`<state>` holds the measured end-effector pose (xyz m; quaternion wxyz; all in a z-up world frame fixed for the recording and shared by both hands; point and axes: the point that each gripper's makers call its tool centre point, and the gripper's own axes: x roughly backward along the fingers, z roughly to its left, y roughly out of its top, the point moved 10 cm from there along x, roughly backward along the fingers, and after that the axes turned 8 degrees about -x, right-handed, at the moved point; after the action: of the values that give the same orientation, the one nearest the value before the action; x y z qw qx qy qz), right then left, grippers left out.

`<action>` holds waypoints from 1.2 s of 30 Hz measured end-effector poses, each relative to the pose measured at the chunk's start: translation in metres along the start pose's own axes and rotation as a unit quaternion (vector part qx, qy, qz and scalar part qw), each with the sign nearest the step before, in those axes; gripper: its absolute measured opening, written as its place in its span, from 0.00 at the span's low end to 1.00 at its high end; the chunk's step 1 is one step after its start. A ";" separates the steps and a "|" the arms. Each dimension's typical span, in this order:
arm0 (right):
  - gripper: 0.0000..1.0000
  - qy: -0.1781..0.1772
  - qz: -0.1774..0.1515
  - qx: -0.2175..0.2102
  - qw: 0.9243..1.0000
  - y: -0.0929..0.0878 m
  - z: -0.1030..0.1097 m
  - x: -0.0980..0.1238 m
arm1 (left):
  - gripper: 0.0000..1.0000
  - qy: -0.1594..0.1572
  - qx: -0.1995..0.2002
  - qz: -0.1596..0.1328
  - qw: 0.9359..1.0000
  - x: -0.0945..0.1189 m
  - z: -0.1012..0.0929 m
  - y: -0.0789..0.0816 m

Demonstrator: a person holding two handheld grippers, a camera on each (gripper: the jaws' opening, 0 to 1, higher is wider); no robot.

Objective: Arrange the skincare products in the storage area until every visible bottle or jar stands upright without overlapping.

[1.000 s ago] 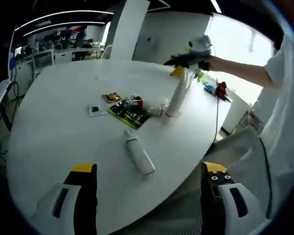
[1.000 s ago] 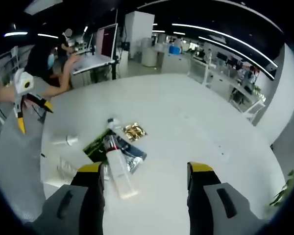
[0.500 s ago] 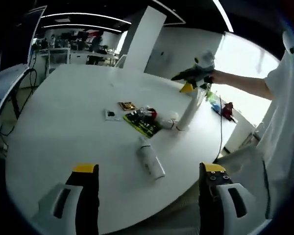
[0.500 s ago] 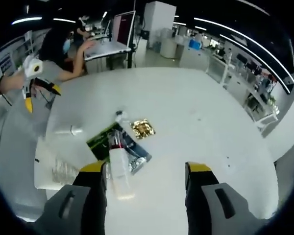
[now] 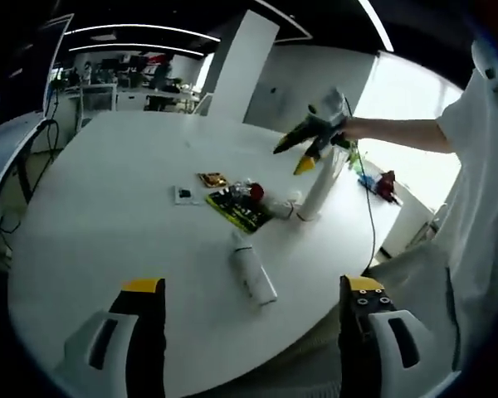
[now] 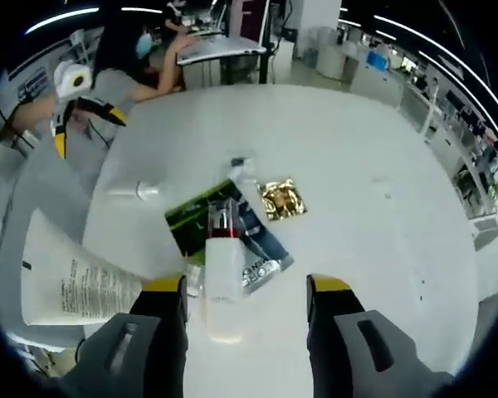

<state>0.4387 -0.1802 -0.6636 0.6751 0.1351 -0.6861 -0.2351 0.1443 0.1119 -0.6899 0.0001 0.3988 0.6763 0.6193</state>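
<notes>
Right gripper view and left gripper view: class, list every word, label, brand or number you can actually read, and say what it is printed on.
None can be read.
White tube: lines of small dark print, too blurred.
Green and black packet: pale lettering, too small.
Gold sachet: no legible text.
White bottle: no readable label.

A tall white tube (image 5: 319,184) stands upright near the counter's edge. A white bottle (image 5: 253,271) lies flat on its side, alone. A red-capped bottle (image 6: 222,261) lies across dark packets (image 6: 206,228).
</notes>
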 end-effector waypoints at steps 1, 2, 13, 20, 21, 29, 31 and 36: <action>0.57 0.003 0.002 0.001 1.000 0.000 0.000 -0.003 | 0.79 0.001 -0.001 0.002 1.000 0.000 0.000 0.000; 0.57 0.009 0.007 0.003 1.000 0.001 0.000 -0.007 | 0.79 0.003 -0.002 0.006 1.000 0.000 0.000 -0.001; 0.43 0.034 0.064 0.024 0.997 -0.005 0.005 -0.042 | 0.79 0.008 0.004 0.013 1.000 -0.003 0.011 -0.005; 0.36 0.040 0.070 0.030 0.996 -0.002 0.004 -0.055 | 0.79 0.009 0.007 0.018 1.000 -0.004 0.023 -0.010; 0.36 0.041 0.071 0.030 0.996 -0.002 0.004 -0.056 | 0.79 0.009 0.008 0.018 1.000 -0.004 0.024 -0.010; 0.38 0.044 0.094 0.028 0.994 0.002 0.004 -0.061 | 0.78 0.011 0.005 0.022 1.000 -0.004 0.015 -0.009; 0.37 0.048 0.099 0.026 0.994 0.003 0.005 -0.063 | 0.78 0.010 0.005 0.023 1.000 -0.004 0.013 -0.008; 0.29 0.066 0.102 0.036 0.992 0.000 0.013 -0.067 | 0.78 0.008 0.005 0.023 1.000 -0.004 0.012 -0.008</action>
<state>0.4299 -0.1442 -0.7212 0.7338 0.1038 -0.6585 -0.1312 0.1485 0.1205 -0.7018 -0.0211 0.4092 0.6700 0.6190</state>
